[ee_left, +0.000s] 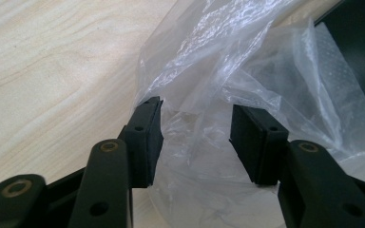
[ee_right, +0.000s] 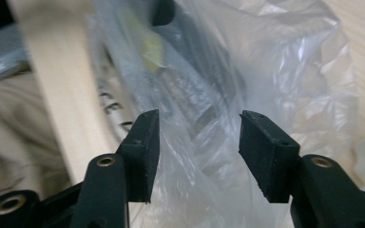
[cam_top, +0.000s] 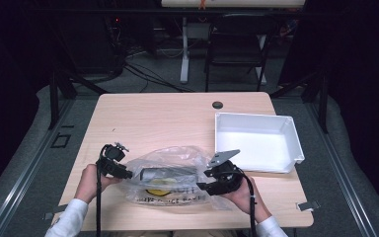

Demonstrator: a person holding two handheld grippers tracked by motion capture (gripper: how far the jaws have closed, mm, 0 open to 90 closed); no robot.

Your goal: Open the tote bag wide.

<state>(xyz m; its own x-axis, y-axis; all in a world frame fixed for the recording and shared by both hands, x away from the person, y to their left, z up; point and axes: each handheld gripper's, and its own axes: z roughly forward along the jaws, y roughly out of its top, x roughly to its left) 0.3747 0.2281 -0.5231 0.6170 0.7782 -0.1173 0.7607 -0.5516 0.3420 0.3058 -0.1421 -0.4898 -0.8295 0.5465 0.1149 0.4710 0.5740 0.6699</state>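
Observation:
A clear plastic bag point(cam_top: 175, 157) with yellow and black print lies near the table's front edge, and a dark cylinder point(cam_top: 168, 174) rests inside it. My left gripper point(cam_top: 127, 174) is at the bag's left end. In the left gripper view its jaws point(ee_left: 197, 137) stand apart, with loose film of the bag point(ee_left: 218, 61) between them and neither pad pressing on it. My right gripper point(cam_top: 203, 180) is at the bag's right end. In the right gripper view it point(ee_right: 199, 147) is open over crumpled bag film point(ee_right: 290, 71), and the dark cylinder point(ee_right: 195, 95) shows blurred beyond.
A white tray point(cam_top: 256, 117) stands at the right of the wooden table point(cam_top: 153, 113), close to my right gripper. A black grommet point(cam_top: 217, 104) sits near the far edge. A folding chair point(cam_top: 237, 44) and a desk leg stand beyond the table.

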